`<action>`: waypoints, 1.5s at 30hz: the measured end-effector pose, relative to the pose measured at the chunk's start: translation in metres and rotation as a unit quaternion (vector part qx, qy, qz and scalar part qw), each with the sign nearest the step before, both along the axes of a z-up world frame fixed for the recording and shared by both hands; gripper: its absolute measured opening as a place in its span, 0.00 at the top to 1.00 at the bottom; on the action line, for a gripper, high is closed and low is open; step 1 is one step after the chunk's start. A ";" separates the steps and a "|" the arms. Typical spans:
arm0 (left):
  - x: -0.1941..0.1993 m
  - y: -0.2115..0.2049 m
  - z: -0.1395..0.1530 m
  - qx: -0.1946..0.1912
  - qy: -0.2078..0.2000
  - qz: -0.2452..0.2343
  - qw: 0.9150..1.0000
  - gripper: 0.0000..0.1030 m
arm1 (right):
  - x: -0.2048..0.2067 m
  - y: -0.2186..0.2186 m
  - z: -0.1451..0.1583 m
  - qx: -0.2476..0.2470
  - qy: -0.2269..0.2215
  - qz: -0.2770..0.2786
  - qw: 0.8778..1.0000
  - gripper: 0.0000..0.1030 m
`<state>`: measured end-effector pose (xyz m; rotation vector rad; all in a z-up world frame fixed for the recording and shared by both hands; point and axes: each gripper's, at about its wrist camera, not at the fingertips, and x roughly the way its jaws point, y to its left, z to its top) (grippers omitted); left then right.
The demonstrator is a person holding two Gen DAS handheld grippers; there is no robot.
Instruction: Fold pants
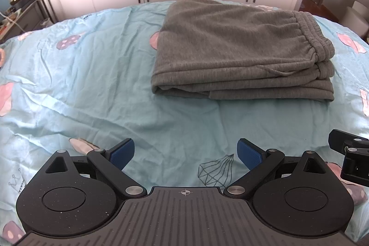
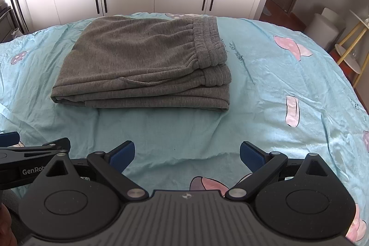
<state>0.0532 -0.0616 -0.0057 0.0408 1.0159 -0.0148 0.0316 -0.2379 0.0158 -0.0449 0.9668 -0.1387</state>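
Both left tongs and right tongs gape empty; nudging the folded grey sweatpants could undo the stacked layers

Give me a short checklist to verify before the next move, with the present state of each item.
1. Left gripper open and empty: ok.
2. Right gripper open and empty: ok.
3. Grey pants folded in a stacked bundle: ok.
4. Waistband on top, at the right end: ok.
5. Both grippers apart from the pants, over the blue bedsheet: ok.
6. Lower layers lie even: cannot tell.
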 end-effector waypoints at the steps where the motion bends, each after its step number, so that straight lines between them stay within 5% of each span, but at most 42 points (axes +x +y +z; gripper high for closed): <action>1: 0.000 0.000 0.000 0.000 0.000 0.000 1.000 0.04 | 0.000 0.000 0.000 0.000 0.000 0.000 1.000 0.05; 45: 0.002 0.000 -0.002 -0.003 0.007 -0.002 1.000 0.04 | 0.002 0.001 -0.002 -0.003 0.001 0.007 1.000 0.05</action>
